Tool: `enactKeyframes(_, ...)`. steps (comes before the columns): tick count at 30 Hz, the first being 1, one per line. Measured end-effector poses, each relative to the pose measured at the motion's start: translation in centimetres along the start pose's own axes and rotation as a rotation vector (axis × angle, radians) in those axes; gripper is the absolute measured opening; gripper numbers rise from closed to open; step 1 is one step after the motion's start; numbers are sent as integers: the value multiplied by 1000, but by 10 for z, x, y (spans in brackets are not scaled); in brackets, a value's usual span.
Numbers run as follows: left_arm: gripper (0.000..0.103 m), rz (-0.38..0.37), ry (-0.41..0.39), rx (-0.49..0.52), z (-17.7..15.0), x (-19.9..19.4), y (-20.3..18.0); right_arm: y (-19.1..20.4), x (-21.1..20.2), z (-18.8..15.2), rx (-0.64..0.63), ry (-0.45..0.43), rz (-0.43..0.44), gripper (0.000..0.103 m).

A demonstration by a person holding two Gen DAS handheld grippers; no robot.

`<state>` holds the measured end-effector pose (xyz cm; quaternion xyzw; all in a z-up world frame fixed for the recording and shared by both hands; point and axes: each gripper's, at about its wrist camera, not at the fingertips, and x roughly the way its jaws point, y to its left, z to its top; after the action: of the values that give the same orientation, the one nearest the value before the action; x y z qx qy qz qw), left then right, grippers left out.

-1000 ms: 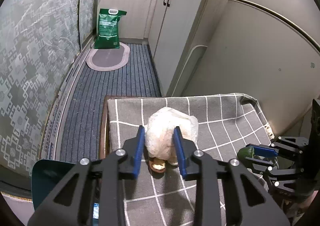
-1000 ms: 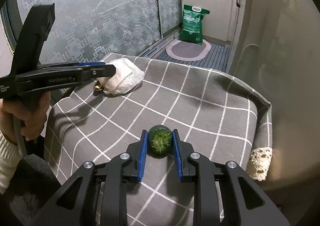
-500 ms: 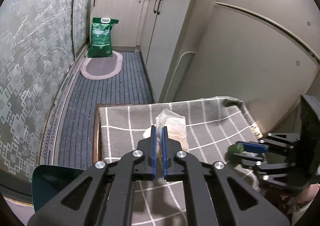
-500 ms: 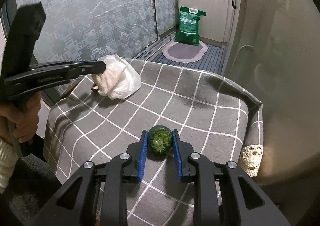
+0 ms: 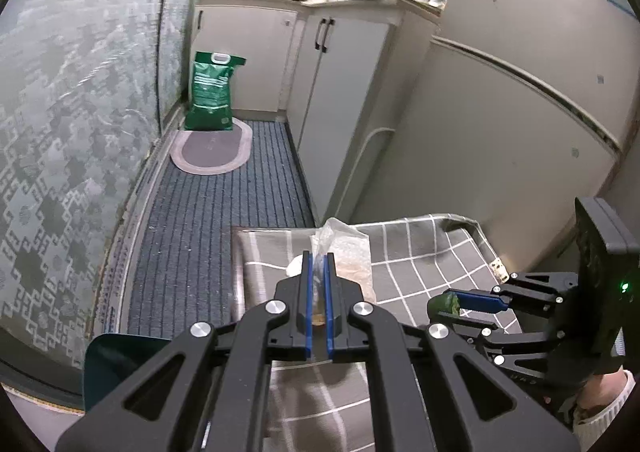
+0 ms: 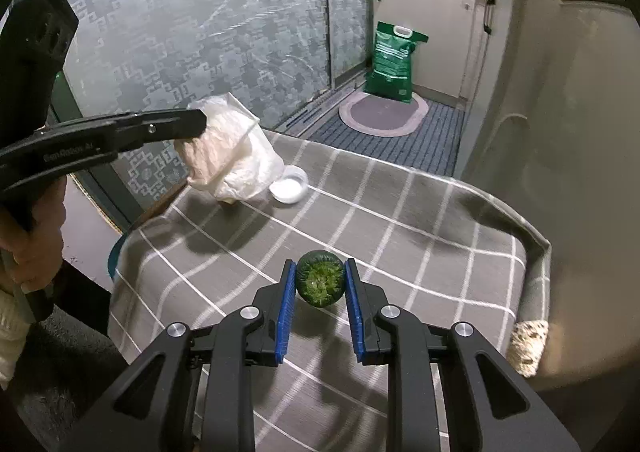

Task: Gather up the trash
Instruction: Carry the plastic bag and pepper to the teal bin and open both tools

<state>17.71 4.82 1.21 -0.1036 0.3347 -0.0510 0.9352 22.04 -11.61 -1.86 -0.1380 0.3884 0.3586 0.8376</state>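
Observation:
A crumpled white plastic bag (image 6: 232, 149) hangs above the left end of the grey checked tablecloth (image 6: 420, 211), pinched at its top by my left gripper (image 5: 319, 264), which is shut on it. The bag (image 5: 344, 252) dangles just past the blue pads. Under it a small white dish (image 6: 290, 183) lies on the cloth. My right gripper (image 6: 320, 284) is shut on a round green vegetable stub (image 6: 320, 283), held a little above the cloth. From the left wrist view the same stub (image 5: 442, 302) shows at the right gripper's tips.
A teal bin (image 5: 116, 360) stands on the floor left of the table. A refrigerator (image 5: 520, 111) rises behind the table's right side. Cabinets (image 5: 340, 91), a green sack (image 5: 210, 91) and an oval mat (image 5: 212, 149) lie beyond. A sponge-like lump (image 6: 528, 344) hangs at the cloth's right edge.
My left gripper closed on the white bag and lifted it off the cloth, uncovering a small white dish. The right gripper kept its grip on the green stub and shifted slightly.

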Motion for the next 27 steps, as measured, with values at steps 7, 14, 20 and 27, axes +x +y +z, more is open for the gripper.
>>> enactKeyframes(7, 6, 25, -25, -20, 0, -25, 27, 24, 8, 15, -30, -1, 13, 24)
enactKeyframes(14, 6, 73, -15, -34, -11, -43, 59, 53, 16, 33, -66, -14, 35, 24)
enactKeyframes(20, 6, 120, 28, -15, -31, -49, 77, 80, 19, 51, -101, -36, 62, 24)
enactKeyframes(27, 6, 173, 104, 0, -56, -55, 110, 115, 23, 68, -142, -52, 102, 24)
